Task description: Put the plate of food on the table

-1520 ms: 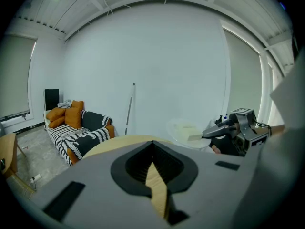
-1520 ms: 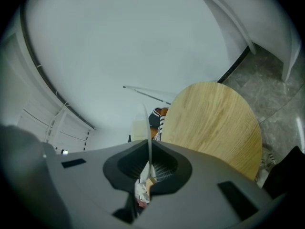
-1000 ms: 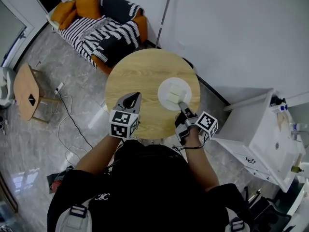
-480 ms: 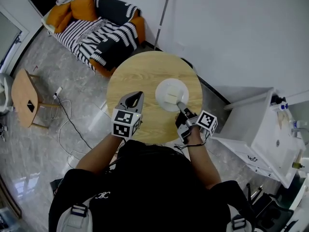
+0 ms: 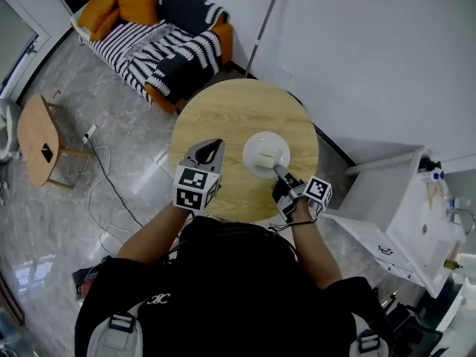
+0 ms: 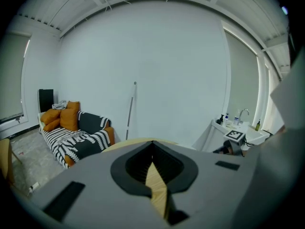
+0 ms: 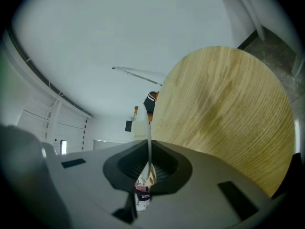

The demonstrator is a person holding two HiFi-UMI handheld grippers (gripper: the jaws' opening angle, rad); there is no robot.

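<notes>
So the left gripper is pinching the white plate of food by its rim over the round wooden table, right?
Not quite: it is the right gripper that pinches the white plate by its rim over the round wooden table. The right gripper view shows the thin rim between its jaws. The left gripper holds nothing.
</notes>
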